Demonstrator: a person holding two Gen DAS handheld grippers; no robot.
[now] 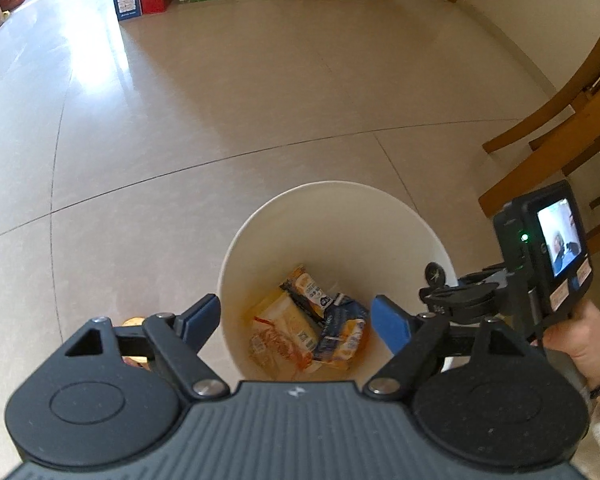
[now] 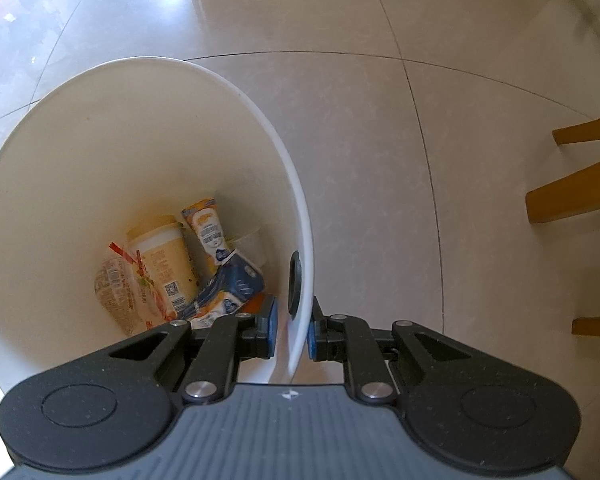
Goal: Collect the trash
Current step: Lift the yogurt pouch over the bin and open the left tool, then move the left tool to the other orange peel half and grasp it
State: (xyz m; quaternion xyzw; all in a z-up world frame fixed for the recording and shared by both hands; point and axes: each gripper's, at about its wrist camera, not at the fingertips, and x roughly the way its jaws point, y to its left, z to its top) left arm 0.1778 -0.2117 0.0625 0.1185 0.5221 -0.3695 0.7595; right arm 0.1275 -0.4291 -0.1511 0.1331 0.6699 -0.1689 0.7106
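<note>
Behind the left tongs [image 1: 296, 322], low at their left pad, an orange object [image 1: 134, 322] is mostly hidden by the tong body; what it is cannot be told. These tongs stand spread, nothing between the blue pads, over the mouth of a round white plastic bin [image 1: 260, 220] on the glossy tiled floor [image 1: 180, 120]. Directly below them, at the bin's bottom, lie crumpled wrappers [image 1: 278, 340], a creased blue-and-white carton [image 1: 340, 332] and an orange-white pouch [image 1: 308, 288]; print unreadable. The right tongs [image 2: 290, 330] are pinching the bin's thin smooth wall [image 2: 300, 280], one pad inside, one outside. Wooden chair legs [image 2: 572, 196] are cut off right of them.
</note>
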